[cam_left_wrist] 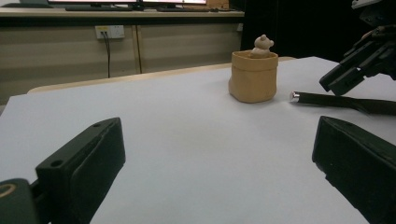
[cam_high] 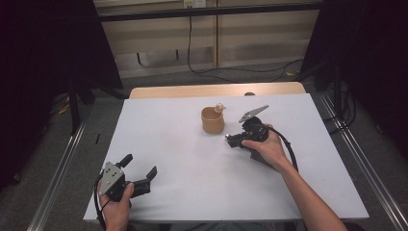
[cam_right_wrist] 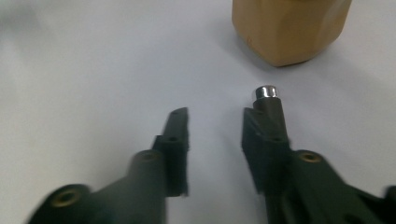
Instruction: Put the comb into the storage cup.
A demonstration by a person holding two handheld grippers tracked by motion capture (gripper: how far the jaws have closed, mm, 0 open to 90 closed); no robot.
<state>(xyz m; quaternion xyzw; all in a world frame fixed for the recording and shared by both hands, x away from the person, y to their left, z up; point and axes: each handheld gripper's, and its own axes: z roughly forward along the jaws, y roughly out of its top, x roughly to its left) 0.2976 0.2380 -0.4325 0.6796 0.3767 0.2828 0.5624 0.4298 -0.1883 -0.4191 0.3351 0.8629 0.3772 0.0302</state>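
Observation:
A tan fabric pot (cam_high: 212,121) stands upright near the middle of the white tabletop (cam_high: 168,144), with a small pale bear figure (cam_high: 220,107) poking out of its top. Just right of the pot my right gripper (cam_high: 233,140) points at it, jaws apart and nothing pressed between them. In the right gripper view a black pen with a silver tip (cam_right_wrist: 266,92) lies along the outside of one jaw, aimed at the pot (cam_right_wrist: 289,28). In the left gripper view the pen (cam_left_wrist: 336,100) rests flat on the table. My left gripper (cam_high: 139,166) stands open and empty at the near left.
The white top lies on a wooden table whose far edge (cam_high: 216,90) shows behind it. Metal rails (cam_high: 57,173) run along both sides on the floor. Cables (cam_high: 240,72) trail on the floor beyond the table, below a cabinet wall.

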